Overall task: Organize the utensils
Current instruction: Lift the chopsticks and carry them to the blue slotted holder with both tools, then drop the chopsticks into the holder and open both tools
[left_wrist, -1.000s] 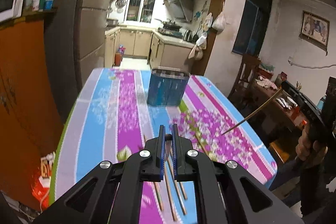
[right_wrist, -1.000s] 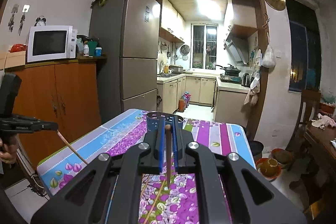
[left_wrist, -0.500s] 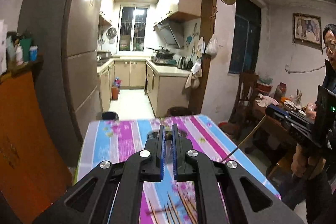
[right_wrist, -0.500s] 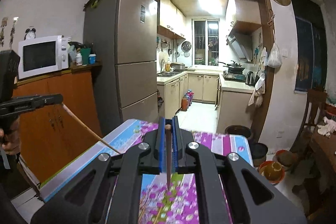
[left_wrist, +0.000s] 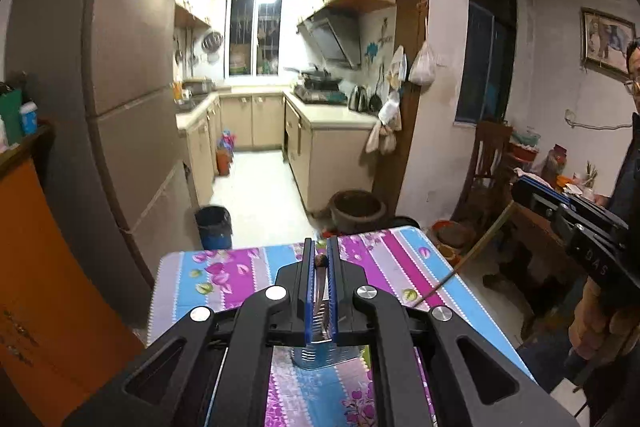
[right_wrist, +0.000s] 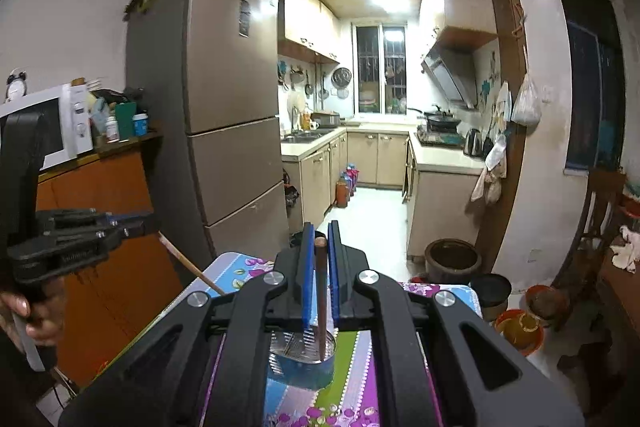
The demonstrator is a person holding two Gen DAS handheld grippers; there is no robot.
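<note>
Left black two-finger gripper [left_wrist: 320, 259], blue pads clamped on a thin brown wooden chopstick [left_wrist: 319, 260], above the blue perforated cylindrical utensil holder [left_wrist: 320, 357] standing on the floral striped tablecloth [left_wrist: 224, 275]. Right black two-finger gripper [right_wrist: 320, 239], likewise closed on a second brown wooden chopstick [right_wrist: 321, 291], whose lower end hangs over the holder's open mouth [right_wrist: 302, 345]. Surroundings: tall beige refrigerator [right_wrist: 236, 115] and orange wooden cabinet [right_wrist: 100, 227] at left; dark round clay pot [right_wrist: 452, 261] on the floor beyond the table's far edge; wooden chair [left_wrist: 486, 163] at right.
</note>
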